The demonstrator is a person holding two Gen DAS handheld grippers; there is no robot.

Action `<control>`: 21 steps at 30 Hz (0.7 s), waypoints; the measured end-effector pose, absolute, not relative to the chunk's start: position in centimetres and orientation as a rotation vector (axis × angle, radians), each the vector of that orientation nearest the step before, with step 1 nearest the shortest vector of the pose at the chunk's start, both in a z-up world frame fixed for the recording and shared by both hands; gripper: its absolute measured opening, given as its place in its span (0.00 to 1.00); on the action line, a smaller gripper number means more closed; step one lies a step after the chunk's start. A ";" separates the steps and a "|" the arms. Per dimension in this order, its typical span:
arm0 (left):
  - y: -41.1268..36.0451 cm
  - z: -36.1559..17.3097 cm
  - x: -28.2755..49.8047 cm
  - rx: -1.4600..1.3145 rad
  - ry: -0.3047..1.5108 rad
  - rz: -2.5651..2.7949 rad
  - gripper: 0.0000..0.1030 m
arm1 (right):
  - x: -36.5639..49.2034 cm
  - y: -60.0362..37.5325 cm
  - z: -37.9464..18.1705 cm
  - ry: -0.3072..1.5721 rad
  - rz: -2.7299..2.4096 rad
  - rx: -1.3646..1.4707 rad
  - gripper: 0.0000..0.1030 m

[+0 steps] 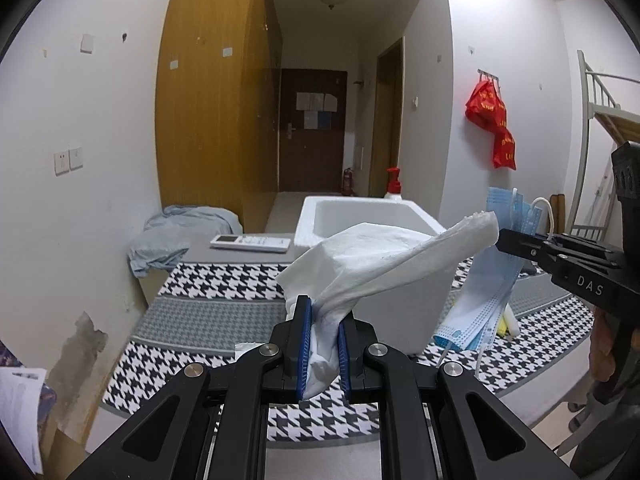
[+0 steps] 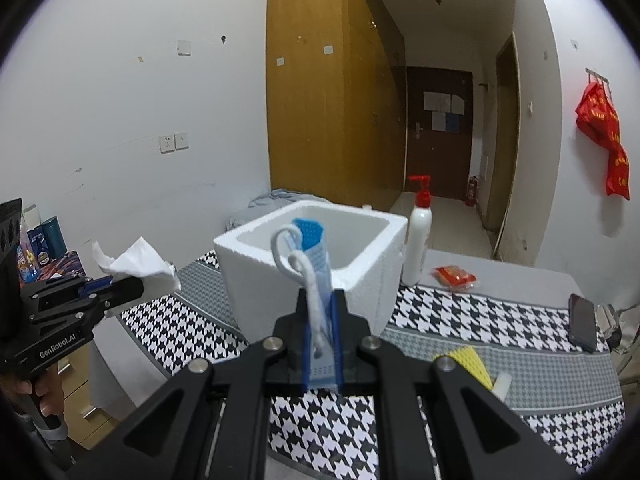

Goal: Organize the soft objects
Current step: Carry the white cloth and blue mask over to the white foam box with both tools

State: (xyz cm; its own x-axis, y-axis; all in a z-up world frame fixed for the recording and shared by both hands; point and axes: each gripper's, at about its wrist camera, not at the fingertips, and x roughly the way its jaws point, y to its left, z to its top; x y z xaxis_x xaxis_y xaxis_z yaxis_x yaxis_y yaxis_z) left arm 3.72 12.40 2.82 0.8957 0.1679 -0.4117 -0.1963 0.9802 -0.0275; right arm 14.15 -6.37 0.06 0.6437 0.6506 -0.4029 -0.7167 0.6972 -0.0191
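A tissue and a face mask are held up in front of a foam box.

The left tool point(image 1: 324, 332) is clamped on a crumpled white tissue point(image 1: 384, 256), which is raised above the houndstooth-covered desk point(image 1: 224, 280). The right tool point(image 2: 320, 332) is closed tightly on a blue face mask point(image 2: 316, 256), whose white ear loops are seen beside the pads. Both are held just before the white foam box point(image 2: 312, 264), near a pump bottle point(image 2: 418, 236).

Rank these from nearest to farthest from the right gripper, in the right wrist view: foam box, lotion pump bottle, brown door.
1. Foam box, on the table straight ahead of the right gripper.
2. Lotion pump bottle, behind the box's right corner.
3. Brown door, at the hallway's end.
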 end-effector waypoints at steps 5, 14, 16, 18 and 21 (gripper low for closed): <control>12.7 3.6 4.1 -0.055 0.413 0.193 0.13 | 14.5 -5.8 1.6 0.359 0.781 -0.184 0.11; 13.2 4.6 4.6 -0.044 0.394 0.195 0.13 | 15.5 -4.7 4.2 0.325 0.790 -0.170 0.11; 13.3 4.7 4.5 -0.047 0.393 0.195 0.13 | 15.6 -4.4 4.5 0.319 0.789 -0.175 0.11; 13.4 4.7 4.4 -0.048 0.390 0.195 0.13 | 15.8 -4.0 4.8 0.315 0.786 -0.177 0.11; 13.6 4.7 4.4 -0.053 0.388 0.200 0.13 | 16.3 -3.4 5.4 0.311 0.776 -0.177 0.11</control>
